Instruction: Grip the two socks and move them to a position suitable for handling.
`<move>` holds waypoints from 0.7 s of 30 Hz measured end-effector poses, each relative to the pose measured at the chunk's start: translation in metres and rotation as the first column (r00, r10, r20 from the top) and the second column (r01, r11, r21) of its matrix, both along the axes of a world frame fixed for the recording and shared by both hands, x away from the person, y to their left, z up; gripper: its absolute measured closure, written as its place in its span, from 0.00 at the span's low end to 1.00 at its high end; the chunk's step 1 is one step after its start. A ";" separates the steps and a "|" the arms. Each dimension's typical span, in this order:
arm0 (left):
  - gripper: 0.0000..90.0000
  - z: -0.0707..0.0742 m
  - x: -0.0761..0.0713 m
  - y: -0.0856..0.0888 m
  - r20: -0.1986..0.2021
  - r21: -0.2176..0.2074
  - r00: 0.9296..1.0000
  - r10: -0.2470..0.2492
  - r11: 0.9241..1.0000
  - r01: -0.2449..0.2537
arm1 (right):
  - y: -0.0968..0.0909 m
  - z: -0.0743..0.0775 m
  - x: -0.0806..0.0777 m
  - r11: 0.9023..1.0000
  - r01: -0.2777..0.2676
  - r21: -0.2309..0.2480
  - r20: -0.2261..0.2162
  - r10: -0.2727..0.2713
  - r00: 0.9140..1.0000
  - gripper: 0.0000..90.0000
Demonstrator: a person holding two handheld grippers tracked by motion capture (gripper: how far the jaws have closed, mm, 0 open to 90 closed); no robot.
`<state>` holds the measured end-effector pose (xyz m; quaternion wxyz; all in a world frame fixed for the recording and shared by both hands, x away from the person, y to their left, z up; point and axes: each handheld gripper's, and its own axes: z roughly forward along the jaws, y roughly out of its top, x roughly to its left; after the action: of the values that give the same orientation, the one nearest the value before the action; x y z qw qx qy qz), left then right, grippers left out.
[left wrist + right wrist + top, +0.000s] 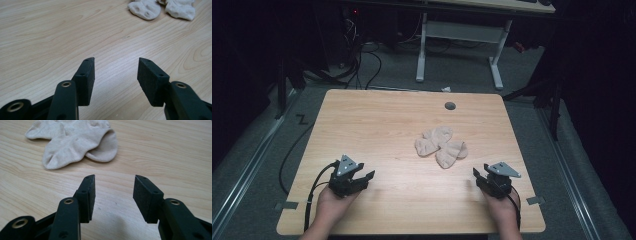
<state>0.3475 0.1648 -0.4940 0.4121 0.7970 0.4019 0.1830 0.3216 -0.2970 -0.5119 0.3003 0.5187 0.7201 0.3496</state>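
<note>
A small heap of beige socks (441, 146) lies on the wooden table (377, 115), a little right of its middle. In the left gripper view the socks (160, 8) show at the top right; in the right gripper view the socks (75, 141) lie just ahead at the upper left. My left gripper (366, 176) rests near the front left of the table, open with nothing between its jaws (116, 60). My right gripper (477, 174) sits at the front right, close to the socks, open and empty too (114, 177).
A round grey cable hole (450, 105) sits near the table's far edge. Behind the table stand a white desk frame (459, 45) and cables on the floor (362, 60). Bare wood stretches across the left half and the front middle.
</note>
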 end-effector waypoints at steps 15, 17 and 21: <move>0.55 0.000 0.007 -0.016 0.007 0.017 0.999 -0.043 0.999 0.043 | -0.004 0.003 -0.015 1.000 0.002 0.002 0.018 -0.002 1.000 0.60; 0.57 -0.001 0.006 -0.016 0.013 0.028 0.999 -0.046 0.999 0.046 | -0.003 0.003 -0.015 1.000 -0.006 0.000 0.022 0.006 1.000 0.63; 0.57 0.000 0.006 -0.015 0.020 0.024 0.999 -0.038 0.999 0.037 | 0.001 0.004 -0.015 1.000 -0.024 0.000 0.021 0.024 0.999 0.67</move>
<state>0.3534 0.1496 -0.4942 0.4100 0.8072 0.3806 0.1881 0.3069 -0.2957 -0.5079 0.3036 0.5063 0.7232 0.3585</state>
